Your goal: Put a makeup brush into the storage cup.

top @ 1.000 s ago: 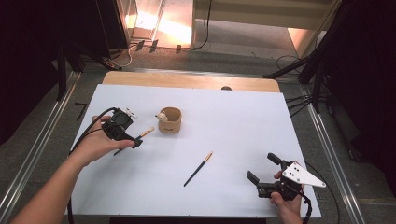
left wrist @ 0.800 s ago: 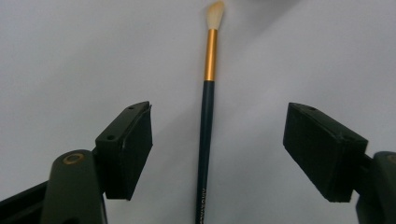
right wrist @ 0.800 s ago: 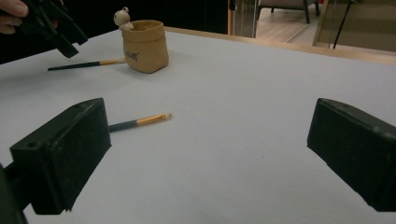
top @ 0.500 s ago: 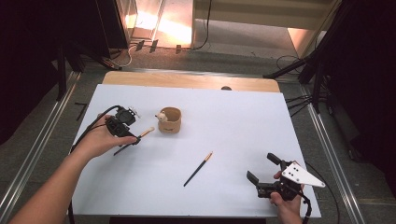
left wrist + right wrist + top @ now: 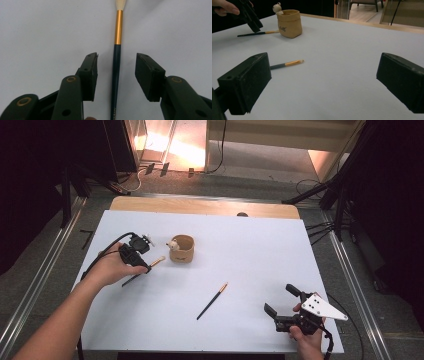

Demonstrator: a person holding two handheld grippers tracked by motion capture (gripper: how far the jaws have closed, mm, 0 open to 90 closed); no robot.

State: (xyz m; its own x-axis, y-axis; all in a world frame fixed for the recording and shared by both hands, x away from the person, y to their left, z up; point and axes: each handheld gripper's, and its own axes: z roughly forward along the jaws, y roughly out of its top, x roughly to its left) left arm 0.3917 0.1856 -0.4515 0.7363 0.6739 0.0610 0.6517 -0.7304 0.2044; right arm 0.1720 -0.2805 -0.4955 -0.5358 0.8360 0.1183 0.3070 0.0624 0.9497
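Note:
A dark-handled brush (image 5: 117,50) with a gold ferrule and pale tip lies on the white table, left of a tan pot (image 5: 181,249). My left gripper (image 5: 117,57) points down over this brush (image 5: 156,262). Its jaws have just been closing, and the handle lies between the pads (image 5: 93,75) with a gap on each side. A second brush of the same kind (image 5: 212,301) lies mid-table. At the front right my right gripper (image 5: 279,299) rests open with nothing between its jaws. From the right gripper (image 5: 325,72) I see the second brush (image 5: 287,64) ahead on the left.
The tan pot (image 5: 289,23) has a small bear figure on its rim. The white sheet (image 5: 250,245) covers a wooden table whose bare edge (image 5: 200,206) runs along the back. Metal rails and cables lie on the floor on both sides.
My left hand has shifted slightly over the brush beside the pot. The right gripper and the second brush have stayed where they were.

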